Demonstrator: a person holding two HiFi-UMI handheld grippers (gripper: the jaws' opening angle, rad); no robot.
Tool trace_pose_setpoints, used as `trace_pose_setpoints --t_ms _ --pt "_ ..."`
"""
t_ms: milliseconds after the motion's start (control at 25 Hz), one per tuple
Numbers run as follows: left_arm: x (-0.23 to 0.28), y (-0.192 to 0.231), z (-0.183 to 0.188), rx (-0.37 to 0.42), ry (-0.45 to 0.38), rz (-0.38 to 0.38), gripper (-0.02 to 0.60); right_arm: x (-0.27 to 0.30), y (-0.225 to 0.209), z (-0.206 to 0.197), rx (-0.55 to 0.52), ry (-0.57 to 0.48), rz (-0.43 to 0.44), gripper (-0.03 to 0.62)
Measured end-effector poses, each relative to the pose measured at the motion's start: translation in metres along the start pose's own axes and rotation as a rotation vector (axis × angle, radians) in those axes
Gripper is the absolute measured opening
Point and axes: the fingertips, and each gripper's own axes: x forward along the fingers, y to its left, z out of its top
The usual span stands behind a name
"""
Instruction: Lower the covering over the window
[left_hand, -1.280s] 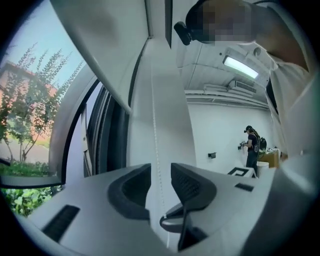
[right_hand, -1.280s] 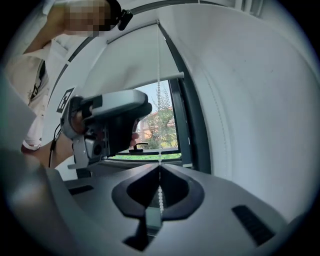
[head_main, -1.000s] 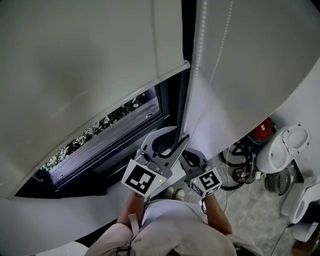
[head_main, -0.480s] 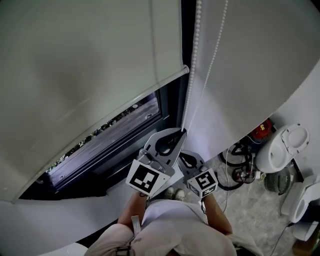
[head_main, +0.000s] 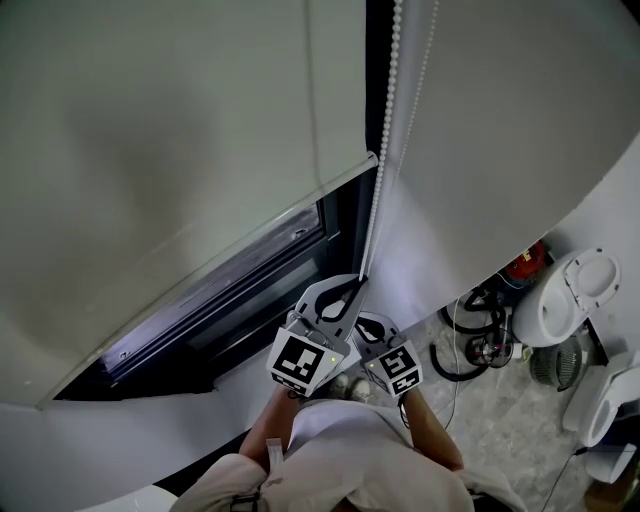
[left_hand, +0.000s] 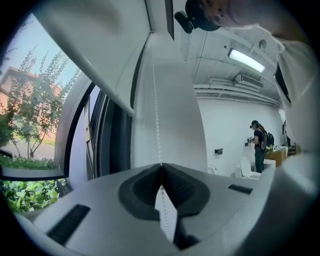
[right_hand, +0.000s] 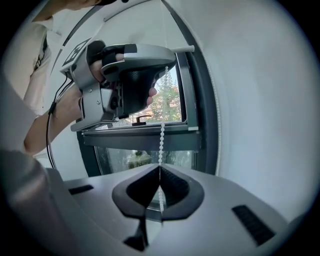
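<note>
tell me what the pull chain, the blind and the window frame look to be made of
The bead chain: small white round beads, dull sheen, probably plastic.
The blind: pale matte sheet hanging flat, likely coated fabric or vinyl.
The window frame: dark, smooth, straight-edged bars, probably painted metal or plastic.

Head view, 3–4 o'clock, on floor: white rounded appliance (head_main: 572, 292), red item (head_main: 526, 259) at its 10 o'clock, black cable coils (head_main: 468, 335) nearby. Left gripper view: person (left_hand: 259, 146) in bkgd at 3 o'clock, ceiling strip light (left_hand: 245, 60) at 1, trees (left_hand: 22, 125) & shrubs (left_hand: 22, 195) outside at 9.
</note>
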Motion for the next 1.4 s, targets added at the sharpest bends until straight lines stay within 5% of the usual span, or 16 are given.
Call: trace_pose_setpoints --t_ms 360,560,920,1400 --pt "-0.006 0.004 -0.025 -0.03 -0.007 0.038 0.015 -0.004 0.002 -0.021 0.006 0.044 -0.023 0.003" --pt "-0.008 0.007 -0.025 -0.023 -0.02 0.053 0.015 -0.019 0.004 -0.004 0.011 -0.003 -0.021 0.067" --pt "-0.01 0.009 -0.024 -0.013 -0.012 0.062 0.015 -0.063 -0.007 0.073 -0.016 -0.126 -0.057 0.109" --pt "-0.014 -0.001 -0.022 -0.014 -0.008 0.041 0.015 -0.082 -0.009 0.213 -0.201 -0.342 -0.056 0.097"
